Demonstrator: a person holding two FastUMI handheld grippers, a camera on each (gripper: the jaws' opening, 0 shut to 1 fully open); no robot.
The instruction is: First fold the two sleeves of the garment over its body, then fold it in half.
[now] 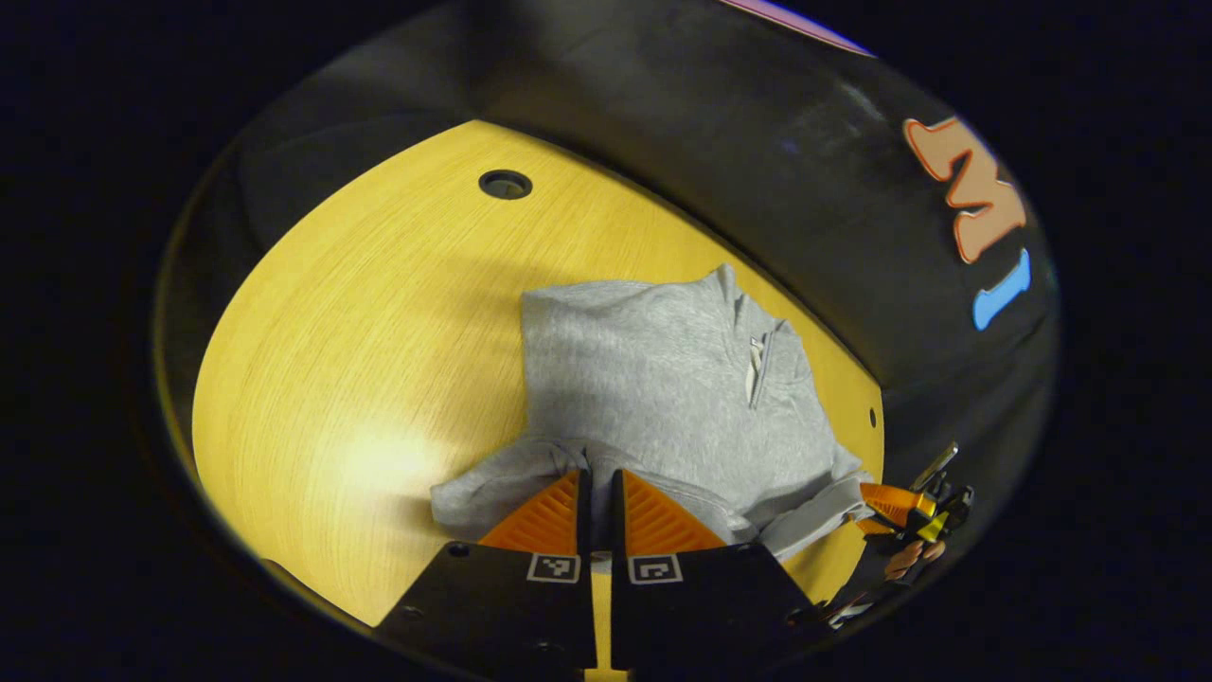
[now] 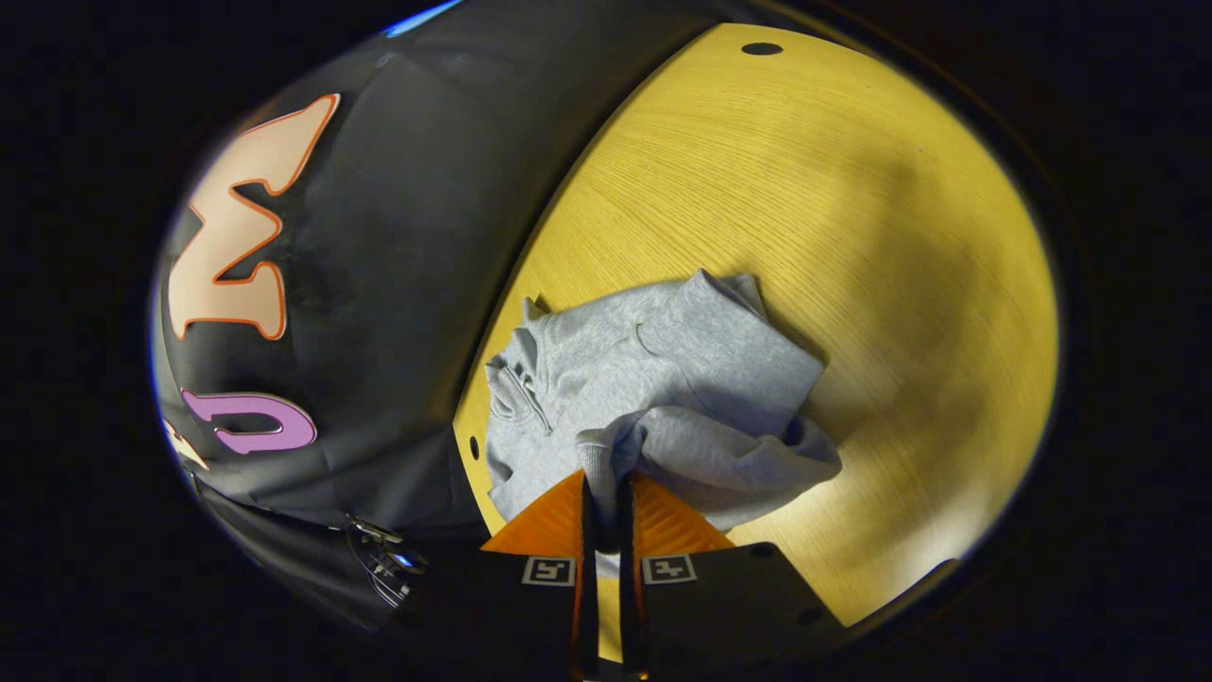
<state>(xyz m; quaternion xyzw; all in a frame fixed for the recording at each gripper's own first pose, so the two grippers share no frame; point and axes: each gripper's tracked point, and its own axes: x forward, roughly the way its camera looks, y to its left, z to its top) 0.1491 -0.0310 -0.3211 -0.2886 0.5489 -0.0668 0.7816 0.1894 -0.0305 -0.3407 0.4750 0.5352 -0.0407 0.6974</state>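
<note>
A yellow wood-grain tabletop [image 1: 379,360] fills the left and centre of the left gripper view, with a round dark grommet hole [image 1: 505,184] near its upper edge and a small dark hole [image 1: 872,415] near its right edge. Behind it, across the top and right of the frame, hangs the black cloth wall [image 1: 739,142].

A light grey zip-neck sweatshirt [image 1: 663,379] lies on the table right of centre, its collar toward the wall.

At the bottom centre, the left gripper [image 1: 597,497] is clenched on a grey cuff [image 1: 598,474] of the sweatshirt. In the right gripper view, the right gripper [image 2: 603,507] at the bottom centre likewise pinches a cuff, with the sleeve [image 2: 720,450] bunched over the body. The right gripper also appears at the lower right of the left gripper view, held by a hand [image 1: 911,557].
</note>
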